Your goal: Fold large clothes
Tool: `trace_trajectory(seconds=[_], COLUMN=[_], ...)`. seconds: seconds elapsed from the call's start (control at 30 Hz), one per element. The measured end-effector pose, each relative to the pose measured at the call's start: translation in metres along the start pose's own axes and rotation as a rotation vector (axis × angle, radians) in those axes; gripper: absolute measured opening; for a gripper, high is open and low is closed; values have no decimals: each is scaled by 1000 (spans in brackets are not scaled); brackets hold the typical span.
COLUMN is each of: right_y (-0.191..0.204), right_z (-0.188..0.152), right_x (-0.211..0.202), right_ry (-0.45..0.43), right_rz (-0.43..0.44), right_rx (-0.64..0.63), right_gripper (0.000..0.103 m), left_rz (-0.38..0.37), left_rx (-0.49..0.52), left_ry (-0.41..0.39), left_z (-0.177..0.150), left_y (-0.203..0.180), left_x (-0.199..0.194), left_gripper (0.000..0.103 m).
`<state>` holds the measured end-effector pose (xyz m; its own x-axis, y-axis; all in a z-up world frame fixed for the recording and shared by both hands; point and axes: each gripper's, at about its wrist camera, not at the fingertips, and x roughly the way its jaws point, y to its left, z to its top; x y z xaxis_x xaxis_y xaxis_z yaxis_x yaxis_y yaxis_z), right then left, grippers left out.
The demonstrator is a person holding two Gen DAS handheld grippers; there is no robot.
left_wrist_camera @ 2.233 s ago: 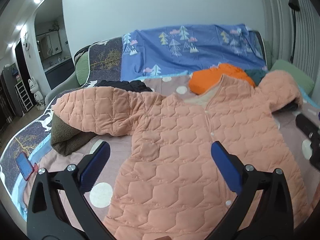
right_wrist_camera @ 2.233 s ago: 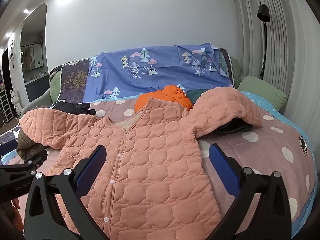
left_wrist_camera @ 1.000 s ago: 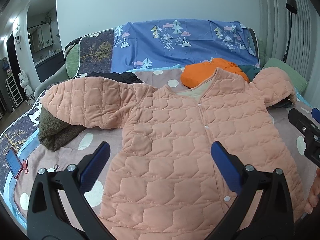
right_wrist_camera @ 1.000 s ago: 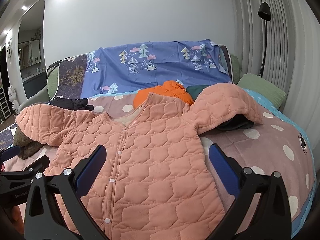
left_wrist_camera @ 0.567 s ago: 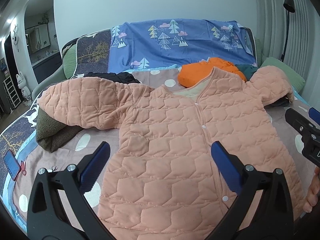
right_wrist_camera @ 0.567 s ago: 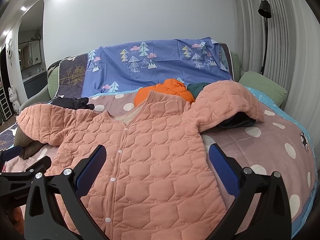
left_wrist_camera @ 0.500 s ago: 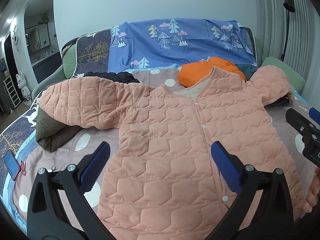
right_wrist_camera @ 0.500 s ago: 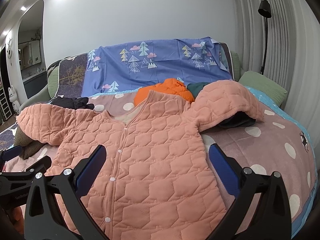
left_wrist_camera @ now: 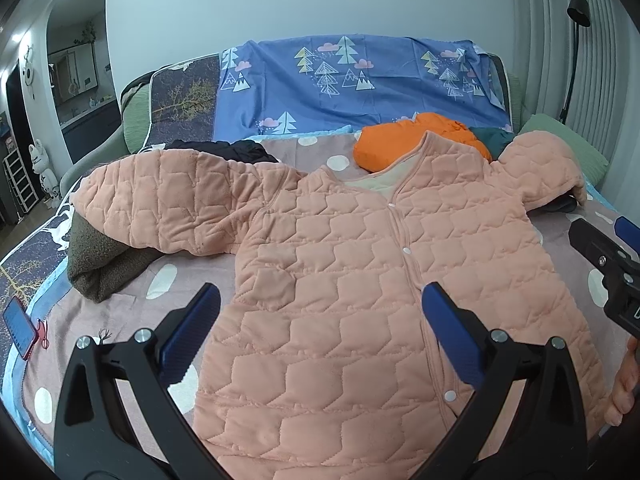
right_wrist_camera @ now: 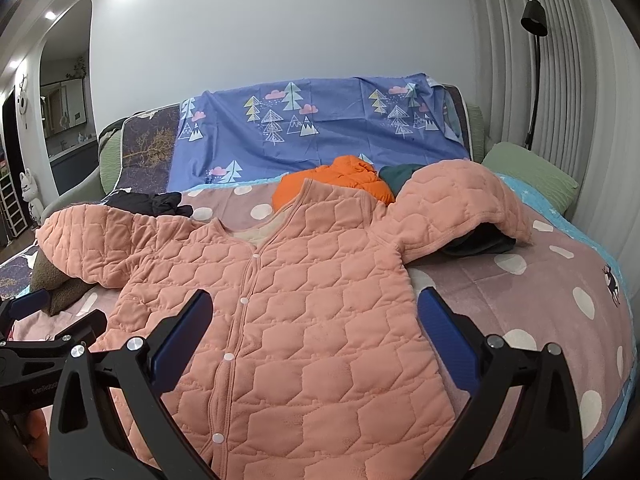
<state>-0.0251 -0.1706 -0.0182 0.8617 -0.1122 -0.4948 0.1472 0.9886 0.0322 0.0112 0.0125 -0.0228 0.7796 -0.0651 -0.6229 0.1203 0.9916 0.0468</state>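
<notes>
A large peach quilted jacket lies spread front up on the bed, buttoned, with both sleeves out to the sides; it also shows in the right wrist view. Its left sleeve rests on a brown garment, its right sleeve on dark clothes. My left gripper is open and empty above the jacket's lower left part. My right gripper is open and empty above the jacket's lower right part. Each gripper shows at the edge of the other's view.
An orange garment and a dark green one lie behind the collar, a black garment at back left, a brown fleece at left. A phone lies at the bed's left edge. A green pillow sits at right.
Both grippers have shifted slightly over the jacket and stay open. The jacket has not moved.
</notes>
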Motion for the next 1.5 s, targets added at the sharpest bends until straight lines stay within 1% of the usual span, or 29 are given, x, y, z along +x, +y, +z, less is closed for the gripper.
trace_trajectory(seconds=[0.27,0.4,0.7,1.17,1.2,1.27,1.3,1.33,1.37,1.4,1.43,1.47,1.5], right_y=[3,3,1,6,7,6,6,6,6,5,3,1,0], right_z=[1,1,4,3,3,1,1,1,1,1,1,0,0], right_x=[1,1,3,9,10,13,14,17,19,22,27,31,35], right_ry=[6,5,2,15,18,25,27,34,42,54,77,98,119], right_rz=[-1,-2,-21,-21,-21,-24,-27,-32,-35,-35,-24,-8,10], right_rx=[-8,-10,-4,-38,-39,-47,-51,-62,-69,-76,-79,-78,-73], right_gripper=[102,102,102,102,102,101,101,96,89,84,70,55,50], left_rz=[-13,-35,-32,-56,-64,-87,-102,-135,-161,-169,-161,-133,-106], left_rx=[-7,-25,-14,-23,-27,-44,-52,-72,-98,-113,-140,-164,-185], left_ry=[8,17,15,21,24,38,42,52,63,68,72,68,61], left_z=[0,0,0,0,0,1,2,4,7,9,14,18,21], left_y=[1,3,4,12,14,26,31,43,58,67,87,106,122], left_x=[1,3,3,11,13,20,22,27,33,37,44,50,54], left_gripper=[101,101,101,101,100,90,87,81,73,69,60,54,51])
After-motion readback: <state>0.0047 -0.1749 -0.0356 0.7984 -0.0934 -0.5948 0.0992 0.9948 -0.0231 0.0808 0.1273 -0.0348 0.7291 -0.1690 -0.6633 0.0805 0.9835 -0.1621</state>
